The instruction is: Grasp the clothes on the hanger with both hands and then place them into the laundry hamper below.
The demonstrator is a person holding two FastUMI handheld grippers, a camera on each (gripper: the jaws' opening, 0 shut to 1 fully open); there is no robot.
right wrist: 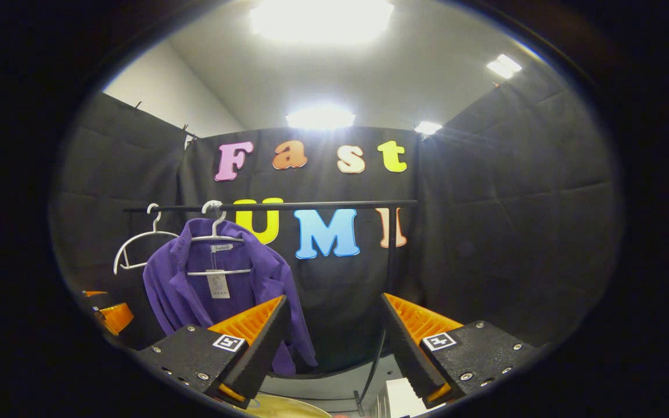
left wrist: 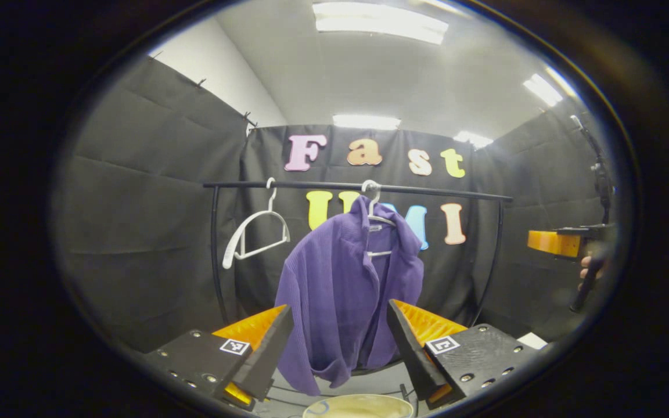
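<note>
A purple shirt (left wrist: pixel 343 290) hangs on a white hanger (left wrist: pixel 376 219) from the black rail (left wrist: pixel 427 191), straight ahead in the left gripper view. My left gripper (left wrist: pixel 340 348) is open, its fingers framing the shirt's lower half from a distance, with nothing between them. In the right gripper view the shirt (right wrist: pixel 177 290) hangs left of centre on its hanger (right wrist: pixel 218 238). My right gripper (right wrist: pixel 334 342) is open and empty, aimed right of the shirt. The hamper's pale rim (left wrist: pixel 358 405) shows at the bottom edge.
An empty white hanger (left wrist: pixel 256 232) hangs on the rail left of the shirt. The right gripper (left wrist: pixel 555 242), held by a hand (left wrist: pixel 589 268), is at the far right of the left gripper view. The left gripper (right wrist: pixel 108 314) peeks in beside the shirt. The rack's curved legs (left wrist: pixel 488 273) stand behind.
</note>
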